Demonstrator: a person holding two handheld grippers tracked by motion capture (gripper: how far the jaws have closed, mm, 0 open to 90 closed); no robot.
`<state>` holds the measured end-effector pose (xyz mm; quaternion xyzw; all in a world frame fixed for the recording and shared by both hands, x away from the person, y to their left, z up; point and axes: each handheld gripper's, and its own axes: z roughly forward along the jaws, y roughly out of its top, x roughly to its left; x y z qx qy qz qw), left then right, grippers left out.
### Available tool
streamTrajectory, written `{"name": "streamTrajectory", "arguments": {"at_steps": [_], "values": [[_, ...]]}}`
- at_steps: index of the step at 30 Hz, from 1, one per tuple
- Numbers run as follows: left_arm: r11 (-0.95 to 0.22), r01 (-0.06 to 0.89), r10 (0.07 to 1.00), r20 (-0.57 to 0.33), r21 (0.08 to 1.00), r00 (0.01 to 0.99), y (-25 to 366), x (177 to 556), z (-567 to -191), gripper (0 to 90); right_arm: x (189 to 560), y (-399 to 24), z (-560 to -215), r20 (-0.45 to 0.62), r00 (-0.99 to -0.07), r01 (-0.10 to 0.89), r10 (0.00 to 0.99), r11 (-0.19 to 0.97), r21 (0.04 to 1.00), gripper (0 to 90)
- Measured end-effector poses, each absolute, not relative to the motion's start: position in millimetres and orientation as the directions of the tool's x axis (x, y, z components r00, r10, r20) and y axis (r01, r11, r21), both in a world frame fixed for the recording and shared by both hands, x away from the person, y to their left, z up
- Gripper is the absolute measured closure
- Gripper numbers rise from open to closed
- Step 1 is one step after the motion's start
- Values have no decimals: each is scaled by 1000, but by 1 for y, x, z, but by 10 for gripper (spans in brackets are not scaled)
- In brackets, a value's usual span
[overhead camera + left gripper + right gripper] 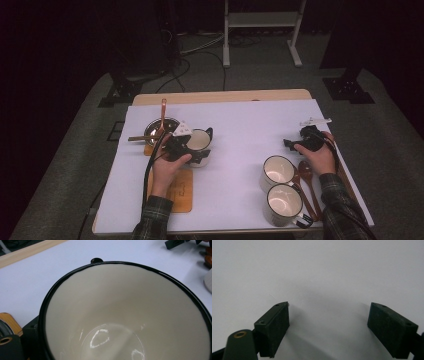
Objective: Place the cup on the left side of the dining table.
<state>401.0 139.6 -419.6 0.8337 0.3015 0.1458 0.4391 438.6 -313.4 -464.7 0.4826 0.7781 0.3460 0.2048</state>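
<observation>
Mug (125, 315) sits right against your left gripper (192, 149), rim between the jaws as far as I can judge; whether they're pinching the wall yet I can't tell. It looks like enamel or glazed ceramic: rigid, smooth, likely slippery, chips if knocked. Best hold is probably the wall just under the black rim, one jaw inside, one outside, or else the handle. Squeeze firmly and keep it level. Your right gripper (328, 327) is spread wide over bare white table (317, 270), holding nothing. Two more mugs (278, 170) stand just behind it, near your wrist.
</observation>
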Motion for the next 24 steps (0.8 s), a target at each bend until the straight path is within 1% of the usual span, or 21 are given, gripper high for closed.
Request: {"name": "streamTrajectory", "arguments": {"at_steps": [9,12,24], "values": [[-448,361,604,-21,818,797,147,399,-423,30,439,-313,-465,15,-450,609,893,295,737,160],[-462,347,595,-5,817,803,147,397,-424,29,439,-313,-465,15,-450,609,893,295,737,160],[-466,359,613,3,809,790,147,395,-422,27,439,-313,-465,15,-450,609,893,295,737,160]]}}
